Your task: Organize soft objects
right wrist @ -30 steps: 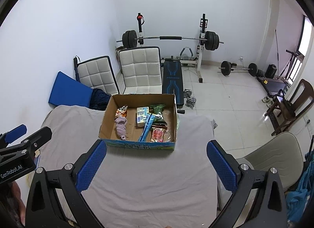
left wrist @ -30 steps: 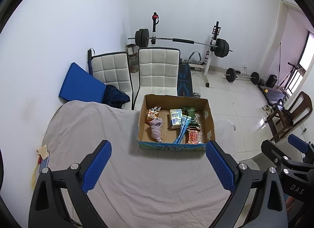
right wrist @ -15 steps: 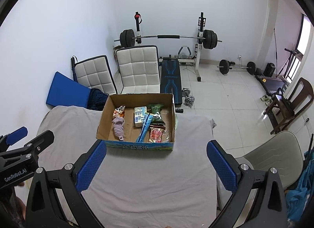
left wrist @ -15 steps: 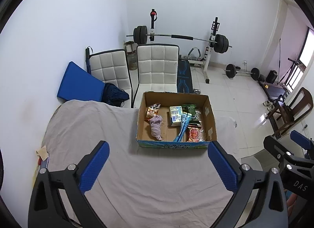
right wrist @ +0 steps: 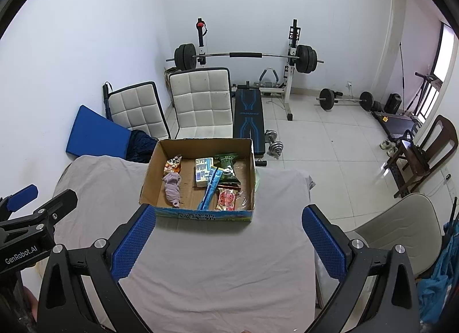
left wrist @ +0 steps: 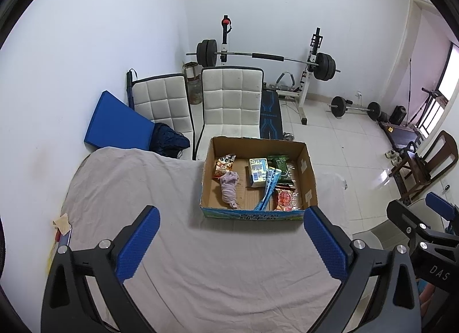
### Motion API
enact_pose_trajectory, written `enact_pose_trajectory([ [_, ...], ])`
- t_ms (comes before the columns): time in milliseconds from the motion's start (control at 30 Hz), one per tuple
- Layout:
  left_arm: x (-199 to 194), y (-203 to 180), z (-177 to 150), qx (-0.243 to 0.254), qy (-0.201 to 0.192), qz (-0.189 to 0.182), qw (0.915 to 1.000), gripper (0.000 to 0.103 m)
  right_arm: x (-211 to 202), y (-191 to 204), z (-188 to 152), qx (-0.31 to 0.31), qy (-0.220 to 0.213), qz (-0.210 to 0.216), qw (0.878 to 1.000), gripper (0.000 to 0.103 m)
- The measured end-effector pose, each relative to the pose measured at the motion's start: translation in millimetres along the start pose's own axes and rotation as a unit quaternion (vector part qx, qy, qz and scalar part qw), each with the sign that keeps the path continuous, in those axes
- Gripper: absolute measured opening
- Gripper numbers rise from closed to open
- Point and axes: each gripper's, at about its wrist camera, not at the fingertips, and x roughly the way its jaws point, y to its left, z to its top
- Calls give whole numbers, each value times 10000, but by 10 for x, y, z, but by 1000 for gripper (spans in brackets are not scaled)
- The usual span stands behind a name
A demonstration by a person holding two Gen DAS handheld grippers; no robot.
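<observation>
Both tools were held spread and empty above the cloth-covered bench (left wrist: 200,269), the left tool (left wrist: 229,247) beside the right tool (right wrist: 229,244), presumably readied for reaching. The soft purple cloth (left wrist: 228,188) lay ahead inside the cardboard box (left wrist: 252,214), among snack packets (right wrist: 228,198).

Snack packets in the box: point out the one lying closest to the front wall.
The red packet in the box's front right corner; the cartoon-printed packet and green packet lie toward the back.
</observation>
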Motion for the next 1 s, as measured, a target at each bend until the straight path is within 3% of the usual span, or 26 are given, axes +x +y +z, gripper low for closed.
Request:
enact_pose_trajectory([
  [1000,-10,27,22,-62,-2,-11,10000,103,-49,-3,80,-30,-58,-19,10000,103],
])
